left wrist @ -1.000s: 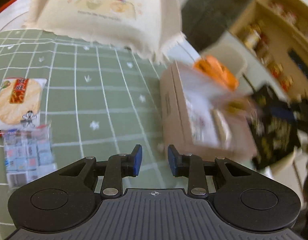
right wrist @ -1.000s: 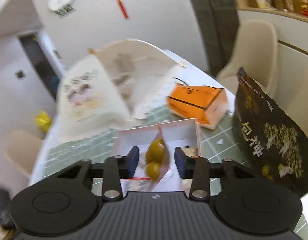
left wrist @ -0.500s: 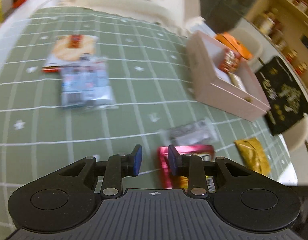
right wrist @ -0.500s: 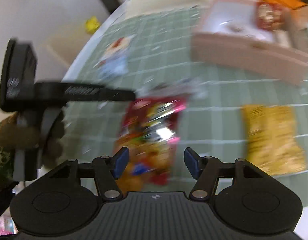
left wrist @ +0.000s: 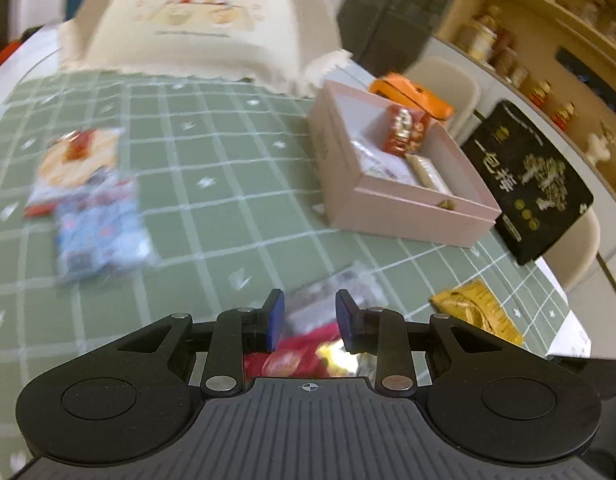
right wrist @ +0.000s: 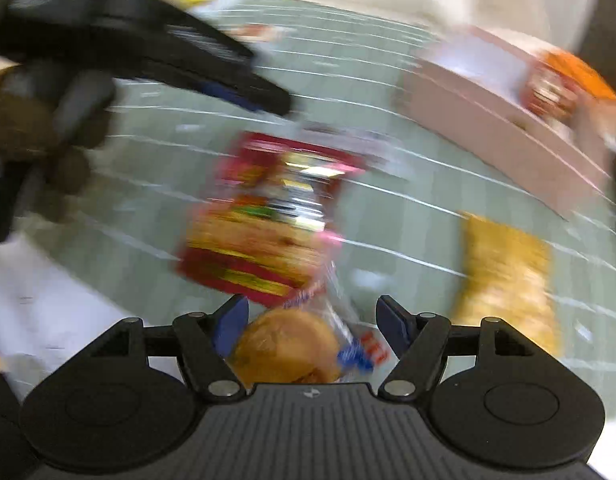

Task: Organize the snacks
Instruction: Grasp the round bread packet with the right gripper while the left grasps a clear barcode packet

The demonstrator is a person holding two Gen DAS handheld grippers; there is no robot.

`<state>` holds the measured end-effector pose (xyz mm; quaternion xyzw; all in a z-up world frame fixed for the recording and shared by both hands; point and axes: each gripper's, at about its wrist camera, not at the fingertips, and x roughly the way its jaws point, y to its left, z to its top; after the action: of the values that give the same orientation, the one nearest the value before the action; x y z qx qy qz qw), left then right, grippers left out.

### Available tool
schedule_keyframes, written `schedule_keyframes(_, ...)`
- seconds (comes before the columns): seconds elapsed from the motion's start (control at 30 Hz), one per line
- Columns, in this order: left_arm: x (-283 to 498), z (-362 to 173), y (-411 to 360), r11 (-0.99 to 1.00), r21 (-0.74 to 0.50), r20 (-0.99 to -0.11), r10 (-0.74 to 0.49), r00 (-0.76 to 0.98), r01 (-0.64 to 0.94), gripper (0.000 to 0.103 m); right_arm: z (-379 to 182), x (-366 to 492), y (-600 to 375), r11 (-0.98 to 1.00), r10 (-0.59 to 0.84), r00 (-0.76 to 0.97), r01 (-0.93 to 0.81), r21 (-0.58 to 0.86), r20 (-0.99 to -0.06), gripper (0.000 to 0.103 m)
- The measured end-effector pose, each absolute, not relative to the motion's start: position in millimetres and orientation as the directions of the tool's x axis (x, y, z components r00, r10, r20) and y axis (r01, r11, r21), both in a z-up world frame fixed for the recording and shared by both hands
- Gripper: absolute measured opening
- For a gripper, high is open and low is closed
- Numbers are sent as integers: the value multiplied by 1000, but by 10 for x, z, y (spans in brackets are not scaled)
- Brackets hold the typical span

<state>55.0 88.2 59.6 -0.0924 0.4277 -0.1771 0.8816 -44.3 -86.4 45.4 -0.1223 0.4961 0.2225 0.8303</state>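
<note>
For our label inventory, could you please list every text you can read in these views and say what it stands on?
"一包棒", roughly, in gold on the black bag; its small print is unreadable.
Cloth bag: a line under the cartoon, too small.
Pink box: side print blurred.
Red packet: blurred.

On the green grid-patterned counter (left wrist: 228, 216), the open pink cardboard box (left wrist: 387, 216) sits right, holding a red snack packet (left wrist: 403, 134). Left lie two blurred flat packets (left wrist: 88, 200). A crinkled yellow pouch (left wrist: 477, 316) lies before the box, a black printed bag (left wrist: 535, 184) right of it.
</note>
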Motion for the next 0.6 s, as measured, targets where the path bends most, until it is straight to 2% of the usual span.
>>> schedule_keyframes(0.07,699,545,683,908,-247,-750,-401,527,339,32,408,-376,-1031,903,192,424,-430,-11,-885,69)
schedule_keyframes(0.2,803,471,343,839,4,-811,-315,493,544,33,438,-387,-1258,925,177,437,-380,-2,-882,69)
schedule_keyframes(0.33,741,484,218,723,72,-845,-322,427,687,34,425,-423,-1297,923,189,434,-385,8,-881,70)
schedule_keyframes(0.37,716,490,198,696,87,-851,-320,417,712,38,444,-438,-1271,924,190,428,-383,13,-884,70)
schedule_keyframes(0.5,727,416,178,702,196,-846,-232,480,685,43,369,-458,-1344,932,198,420,-359,38,-885,73)
schedule_keyframes(0.6,857,411,258,785,176,-838,-197,509,594,45,350,-474,-1380,937,198,426,-348,42,-883,76)
